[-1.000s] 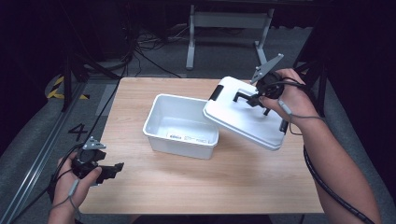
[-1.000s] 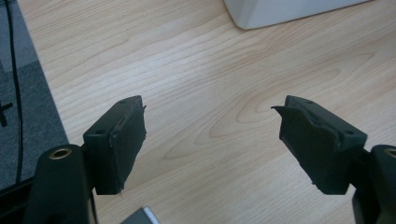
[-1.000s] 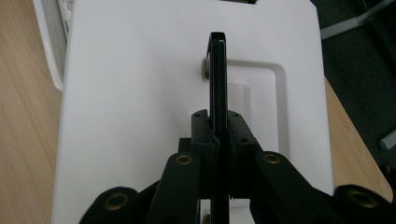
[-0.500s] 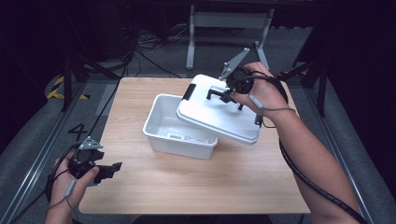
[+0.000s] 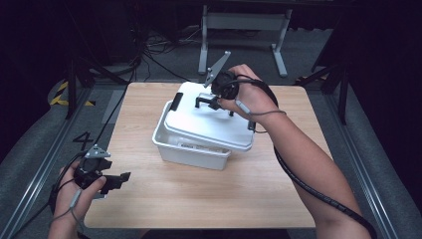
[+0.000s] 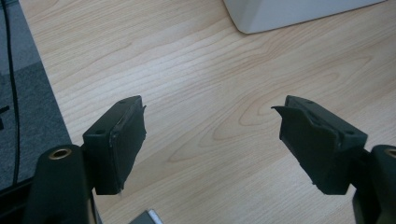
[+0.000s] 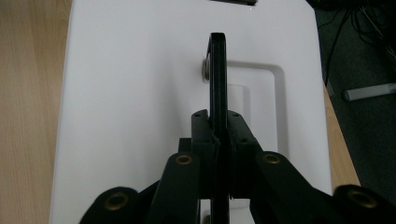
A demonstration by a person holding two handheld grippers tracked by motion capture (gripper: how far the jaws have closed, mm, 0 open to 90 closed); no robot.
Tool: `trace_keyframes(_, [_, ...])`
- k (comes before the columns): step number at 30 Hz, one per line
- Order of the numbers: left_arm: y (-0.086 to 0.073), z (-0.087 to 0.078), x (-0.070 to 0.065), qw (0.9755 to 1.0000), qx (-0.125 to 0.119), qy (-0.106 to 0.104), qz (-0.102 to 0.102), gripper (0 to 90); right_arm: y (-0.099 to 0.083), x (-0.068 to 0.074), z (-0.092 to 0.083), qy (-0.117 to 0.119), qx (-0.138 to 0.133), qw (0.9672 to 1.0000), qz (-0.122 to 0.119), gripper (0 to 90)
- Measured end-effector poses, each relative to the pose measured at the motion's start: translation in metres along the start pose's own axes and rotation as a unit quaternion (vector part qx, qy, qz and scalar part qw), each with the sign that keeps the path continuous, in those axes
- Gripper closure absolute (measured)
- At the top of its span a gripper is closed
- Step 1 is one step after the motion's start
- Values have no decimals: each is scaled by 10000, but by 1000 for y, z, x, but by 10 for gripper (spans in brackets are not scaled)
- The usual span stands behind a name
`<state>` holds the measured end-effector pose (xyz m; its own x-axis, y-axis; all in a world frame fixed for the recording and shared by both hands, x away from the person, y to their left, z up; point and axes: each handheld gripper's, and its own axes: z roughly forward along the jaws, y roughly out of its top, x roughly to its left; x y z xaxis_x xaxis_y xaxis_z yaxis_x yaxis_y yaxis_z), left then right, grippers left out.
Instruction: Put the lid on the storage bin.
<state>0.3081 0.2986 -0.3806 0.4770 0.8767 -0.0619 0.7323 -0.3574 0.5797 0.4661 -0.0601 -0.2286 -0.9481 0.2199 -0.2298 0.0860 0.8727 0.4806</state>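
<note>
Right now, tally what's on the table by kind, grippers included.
White bin: 1
White lid with black handle: 1
Grippers: 2, the left gripper and the right gripper
Total: 4

Your view of the bin's point(image 5: 191, 152) inside blocked by the lid point(image 5: 209, 119), bin cropped at the left gripper view's top edge, your elbows off frame

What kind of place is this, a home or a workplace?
Probably a lab or recording studio, not a home: a bare wooden table stands in a dark room, loose cables lie on the grey floor, a metal stand rises behind, and yellow-black hazard tape marks the floor.
</note>
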Motion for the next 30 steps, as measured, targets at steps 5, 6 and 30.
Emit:
trace_keyframes(5, [0, 0, 0, 10000, -6, -8, -11, 230, 9, 2, 9, 47, -15, 10000, -73, 844])
trace_keyframes(6, [0, 0, 0, 10000, -5, -12, -8, 230, 11, 3, 11, 73, 13, 9999, -73, 844])
trace_keyframes(30, [-1, 1, 1, 10000, 2, -64, -30, 230, 20, 1, 72, 439, 160, 9988, -160, 843])
